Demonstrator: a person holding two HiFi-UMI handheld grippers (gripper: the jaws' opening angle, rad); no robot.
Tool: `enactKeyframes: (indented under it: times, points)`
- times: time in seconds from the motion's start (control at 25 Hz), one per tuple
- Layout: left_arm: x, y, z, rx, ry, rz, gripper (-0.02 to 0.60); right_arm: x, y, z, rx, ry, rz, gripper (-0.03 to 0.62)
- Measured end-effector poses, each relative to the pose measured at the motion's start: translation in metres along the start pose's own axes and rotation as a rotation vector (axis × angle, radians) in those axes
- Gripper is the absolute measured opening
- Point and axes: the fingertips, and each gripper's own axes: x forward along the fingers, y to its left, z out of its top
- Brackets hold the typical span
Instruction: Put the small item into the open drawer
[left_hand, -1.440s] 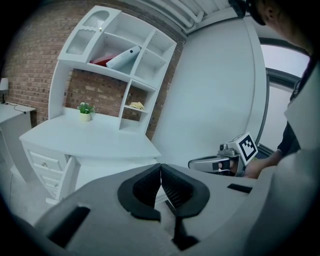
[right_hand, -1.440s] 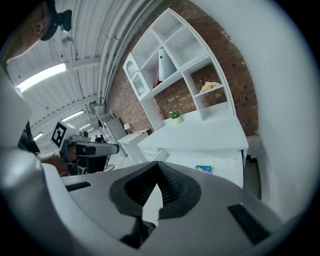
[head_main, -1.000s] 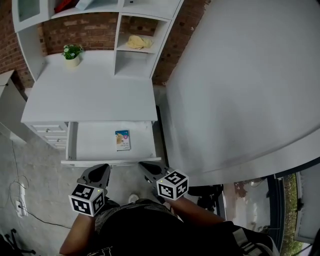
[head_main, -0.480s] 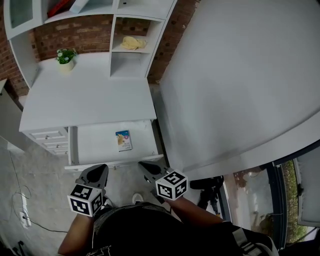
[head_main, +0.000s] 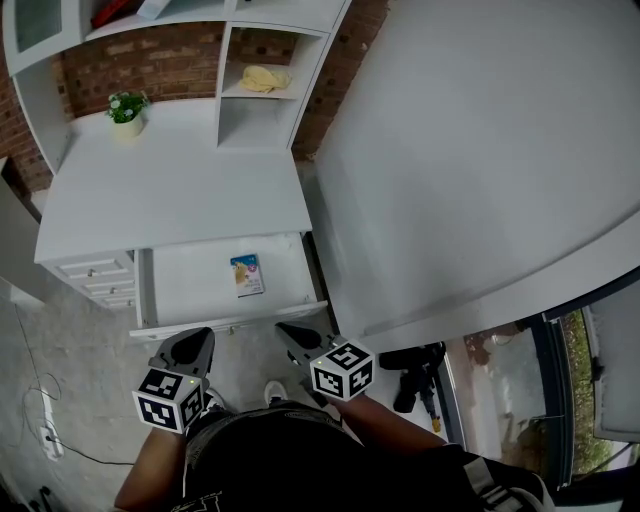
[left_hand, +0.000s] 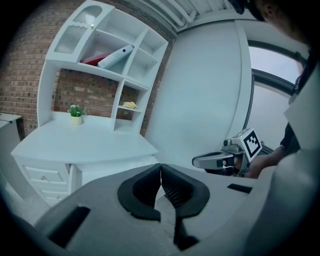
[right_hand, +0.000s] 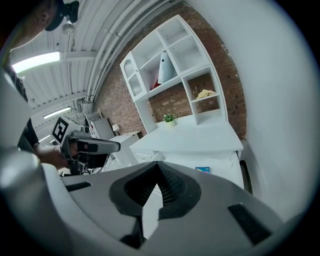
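1. State: small item lies flat on the floor of the open drawer, about mid-drawer, touching no wall that I can see. The right gripper view also shows it there, past the drawer's front edge.
2. Left gripper: jaws pressed together, nothing between the pads. In the head view it hangs just short of the drawer front, on the near side.
3. Right gripper: same, jaws closed on themselves and empty. It sits beside the left one, also just short of the drawer front, with neither reaching into the drawer.
4. Step in hand, as I judge it: the placement looks done. The item is in, both grippers are free and outside the drawer.
5. Next move: nothing left to carry. At most, hold the grippers clear of the drawer front (the task says nothing about shutting it, so I wouldn't assume that).
6. Item orientation: a flat rectangle, face up. Its long axis runs front-to-back in the drawer, slightly skewed from the side walls.
7. Pointing: the blue end faces the back of the drawer, toward the desk; the paler end faces the drawer front and the person. The print is too small to read.
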Motion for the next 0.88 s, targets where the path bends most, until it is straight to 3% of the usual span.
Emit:
enactKeyframes:
  times: [0.88]
  points:
    - [-0.0039,-0.0012,-0.0036,-0.004,0.001,-0.005,0.018,-0.0007,0.0074,-0.0062,0.004,0.006,-0.011,0.003]
